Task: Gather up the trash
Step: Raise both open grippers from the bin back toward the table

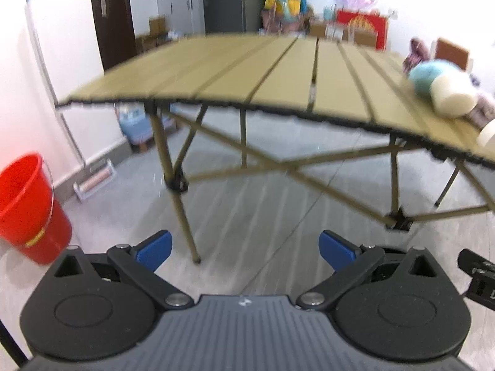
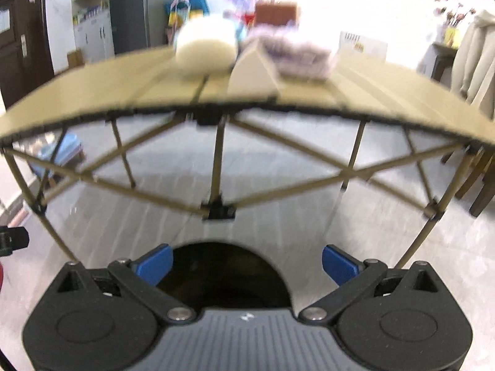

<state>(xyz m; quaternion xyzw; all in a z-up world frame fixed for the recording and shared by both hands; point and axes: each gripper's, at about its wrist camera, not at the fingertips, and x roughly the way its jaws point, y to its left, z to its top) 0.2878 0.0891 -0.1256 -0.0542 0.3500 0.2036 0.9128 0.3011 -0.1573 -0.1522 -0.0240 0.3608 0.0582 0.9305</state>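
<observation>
Hovering low before the folding surface (image 1: 216,71), both grippers are released, blue pads spread wide and nothing between them. Only the left view shows the left gripper (image 1: 246,250), with a red bucket (image 1: 29,207) on the floor just to its left, by the wall; a corner of the other tool shows at its right edge. Only the right view shows the right gripper (image 2: 247,264), with a dark round opening (image 2: 222,275) directly beneath it. Bare grey floor lies between each gripper and the crossed legs under the slats. On top, near the front edge, the trash sits blurred: a cream roll (image 2: 205,51), a pale wedge-shaped piece (image 2: 250,77) beside it and a purplish bundle (image 2: 297,52). From the left these cluster at the far right end, with a blue-green ball (image 1: 428,75) behind; the remaining slats are open
</observation>
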